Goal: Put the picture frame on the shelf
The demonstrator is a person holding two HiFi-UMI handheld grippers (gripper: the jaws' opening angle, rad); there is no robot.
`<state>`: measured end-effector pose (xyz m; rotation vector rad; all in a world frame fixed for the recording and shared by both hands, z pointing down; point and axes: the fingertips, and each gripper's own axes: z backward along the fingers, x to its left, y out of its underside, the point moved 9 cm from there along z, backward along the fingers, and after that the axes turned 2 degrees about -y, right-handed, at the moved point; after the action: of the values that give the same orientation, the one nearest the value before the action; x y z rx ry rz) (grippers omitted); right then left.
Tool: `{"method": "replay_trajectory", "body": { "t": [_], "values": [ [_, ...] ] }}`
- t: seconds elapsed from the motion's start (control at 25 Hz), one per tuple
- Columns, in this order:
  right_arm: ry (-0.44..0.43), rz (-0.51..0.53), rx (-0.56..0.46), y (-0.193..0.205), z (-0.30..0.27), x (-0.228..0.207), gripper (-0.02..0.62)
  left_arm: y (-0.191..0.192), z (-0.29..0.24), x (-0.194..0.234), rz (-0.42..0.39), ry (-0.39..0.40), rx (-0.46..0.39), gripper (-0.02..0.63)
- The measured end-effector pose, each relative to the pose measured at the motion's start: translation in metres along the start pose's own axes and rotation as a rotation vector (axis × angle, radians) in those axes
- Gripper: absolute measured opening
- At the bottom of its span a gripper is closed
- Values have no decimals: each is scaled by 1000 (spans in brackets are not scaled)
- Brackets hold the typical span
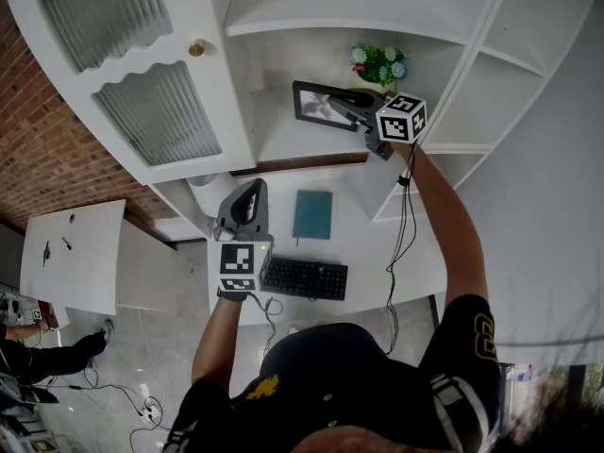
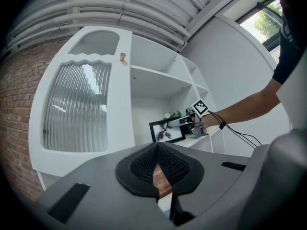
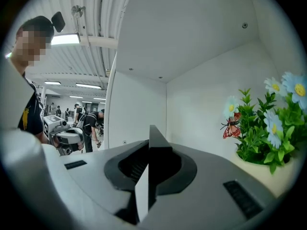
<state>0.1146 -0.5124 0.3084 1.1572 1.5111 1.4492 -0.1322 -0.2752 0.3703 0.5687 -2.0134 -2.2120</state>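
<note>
On the lower board of the white shelf [image 1: 283, 140], far side of the desk [image 1: 370, 253], the picture frame [image 1: 319, 105] stands upright, picture facing out. Its lower edge is down at the board, but I can't tell if it's actually bearing on it

Right gripper [image 1: 342, 100] reaches in level from the right. Its jaws are nearly closed and clamped on the frame, which shows edge-on in the right gripper view as a thin dark-and-white slab [image 3: 144, 186] running up between the pads

Pot of fake flowers [image 1: 379, 62] sits at the back of the same compartment, just right of and behind the frame, apart from it. From the right gripper [image 3: 149, 147] they show on the right [image 3: 268, 123], with a red butterfly [image 3: 231, 127] on the stems

Left gripper [image 1: 253, 189] hangs over the near-left part of the desk, well clear of the shelf. Its jaws meet at the tips with nothing between them [image 2: 157, 147]. Its camera looks across at the frame [image 2: 167, 131] and the other hand

Desk items: teal book [image 1: 311, 213] just right of the left gripper, black keyboard [image 1: 304, 276] nearer the person

Cabinet door [image 1: 156, 111] with ribbed glass stands open on the left – brass knob [image 1: 196, 48] at its edge
</note>
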Motion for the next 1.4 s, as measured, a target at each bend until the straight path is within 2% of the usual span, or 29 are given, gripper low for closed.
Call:
{"method": "replay_trajectory", "body": {
  "t": [0.4, 0.64, 0.72, 0.8, 0.84, 1.4],
  "values": [
    [20, -2, 0, 0, -2, -3, 34, 1, -1, 2, -4, -1, 2, 17],
    [63, 6, 3, 2, 0, -7, 37, 2, 0, 2, -2, -1, 3, 18],
    [74, -4, -1, 3, -1, -9, 68, 2, -1, 2, -1, 0, 4, 18],
    [82, -23, -14, 4, -1, -12, 170, 3, -1, 4, -1, 0, 6, 17],
    [90, -27, -21, 3, -1, -13, 187, 3, -1, 4, -1, 0, 6, 18],
    [122, -13, -32, 0, 4, -14, 196, 2, 0, 4, -1, 2, 3, 18]
  ]
}}
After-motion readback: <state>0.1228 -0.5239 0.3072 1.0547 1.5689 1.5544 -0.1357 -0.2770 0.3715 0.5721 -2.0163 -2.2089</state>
